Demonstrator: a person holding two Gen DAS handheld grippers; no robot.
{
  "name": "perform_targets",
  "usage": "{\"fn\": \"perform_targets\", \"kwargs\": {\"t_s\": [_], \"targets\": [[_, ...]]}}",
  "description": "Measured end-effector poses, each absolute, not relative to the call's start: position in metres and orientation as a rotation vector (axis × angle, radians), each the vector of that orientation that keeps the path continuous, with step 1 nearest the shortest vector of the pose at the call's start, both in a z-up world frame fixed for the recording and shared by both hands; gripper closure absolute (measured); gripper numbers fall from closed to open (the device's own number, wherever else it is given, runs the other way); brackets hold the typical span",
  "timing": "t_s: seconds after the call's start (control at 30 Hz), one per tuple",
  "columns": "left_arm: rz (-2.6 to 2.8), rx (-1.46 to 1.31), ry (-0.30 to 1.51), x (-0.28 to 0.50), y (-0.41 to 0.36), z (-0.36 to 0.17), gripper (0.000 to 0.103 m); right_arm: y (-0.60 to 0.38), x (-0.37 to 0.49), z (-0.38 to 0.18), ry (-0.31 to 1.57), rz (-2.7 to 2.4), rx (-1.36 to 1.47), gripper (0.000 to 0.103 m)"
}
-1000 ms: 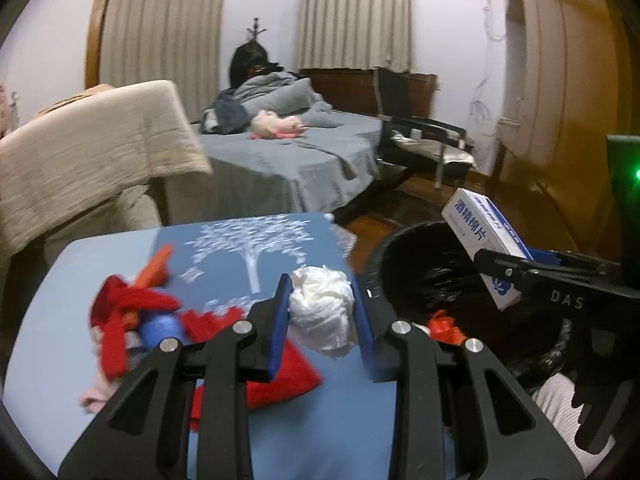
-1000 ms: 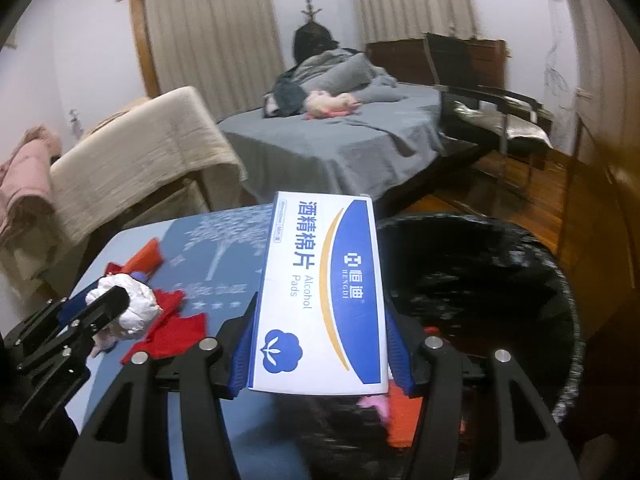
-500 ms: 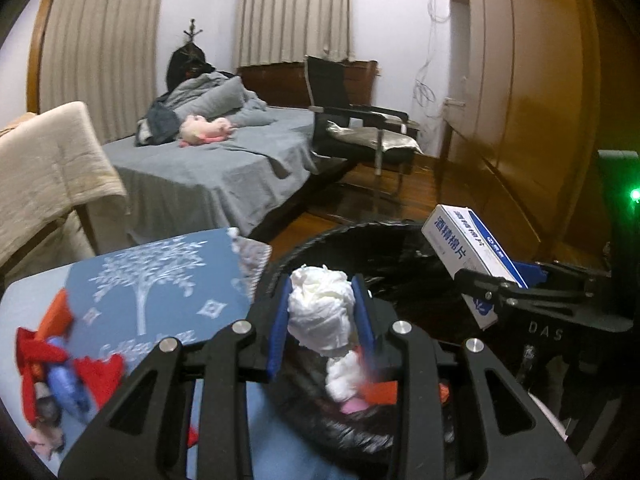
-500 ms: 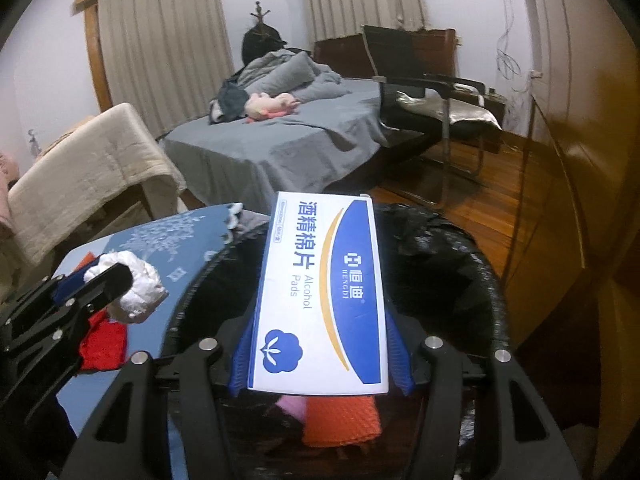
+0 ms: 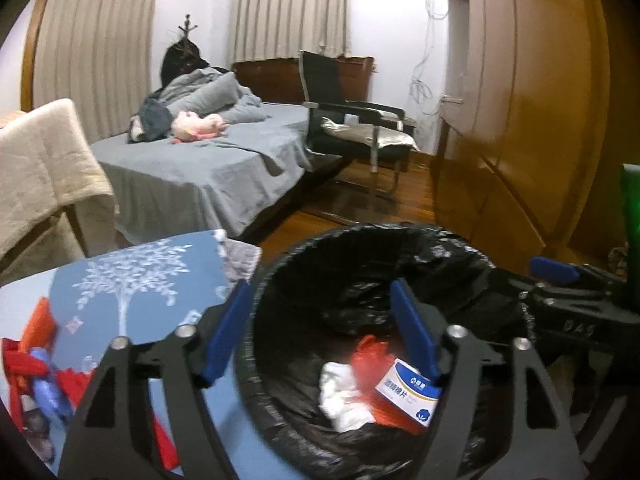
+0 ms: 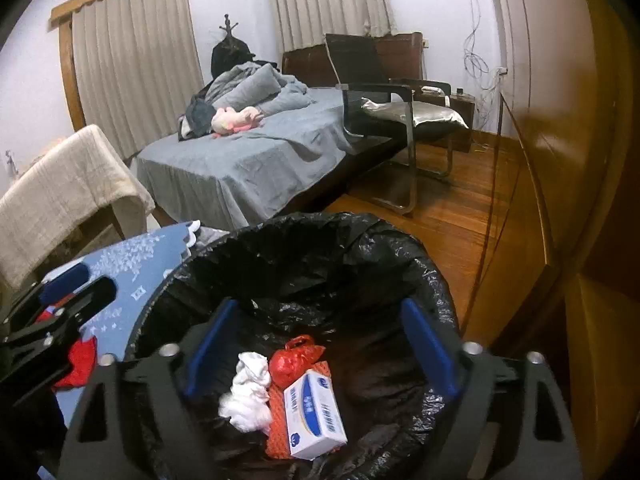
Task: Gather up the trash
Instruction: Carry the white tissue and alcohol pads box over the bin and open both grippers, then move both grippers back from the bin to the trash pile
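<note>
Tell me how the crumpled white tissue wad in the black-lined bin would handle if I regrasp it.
The crumpled white tissue wad looks soft, so it would likely squash between pads. Probably very light. Its loose folds may snag the red plastic bag beside it.

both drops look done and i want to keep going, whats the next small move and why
Probably swing the left gripper back to the blue table. Both grippers' jaws are opening with nothing between them; the white crumpled tissue and white-and-blue alcohol pad box lie in the black-lined bin, while red scraps remain on the table.

Crinkled glossy black plastic bin liner [image 6: 400, 264], printed cardboard box [image 6: 314, 416], soft white tissue [image 6: 248, 394], perhaps paper
</note>
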State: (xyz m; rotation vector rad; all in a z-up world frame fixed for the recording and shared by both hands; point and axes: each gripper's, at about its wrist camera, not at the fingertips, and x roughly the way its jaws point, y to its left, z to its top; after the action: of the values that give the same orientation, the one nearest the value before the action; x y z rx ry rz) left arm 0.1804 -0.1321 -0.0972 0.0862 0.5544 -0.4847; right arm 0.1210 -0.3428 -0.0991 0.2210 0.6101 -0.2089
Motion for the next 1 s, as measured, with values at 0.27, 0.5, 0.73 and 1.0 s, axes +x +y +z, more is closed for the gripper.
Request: {"fn": "perform_targets", "kwargs": {"t_s": [0.27, 0.5, 0.73, 1.0], "targets": [[-0.343, 0.050, 0.553, 0.173, -0.076, -0.089, 0.013, -0.317, 0.123, -0.091, 0.573, -0.184, 0.213, 0.006], [-0.247, 0.045, 0.559, 0.156, -0.026, -0.091, 0.012, -0.273, 0.128, -0.087, 0.572, -0.102, 0.179, 0.006], [-0.155, 0.042, 0.560, 0.136, 0.026, -0.097, 0.012, -0.214, 0.132, -0.086, 0.570, 0.011, 0.131, 0.006], [-0.043, 0.015, 0.561, 0.121, 0.084, -0.103, 0.012, -0.138, 0.129, -0.094, 0.543, 0.171, 0.082, 0.006]]}}
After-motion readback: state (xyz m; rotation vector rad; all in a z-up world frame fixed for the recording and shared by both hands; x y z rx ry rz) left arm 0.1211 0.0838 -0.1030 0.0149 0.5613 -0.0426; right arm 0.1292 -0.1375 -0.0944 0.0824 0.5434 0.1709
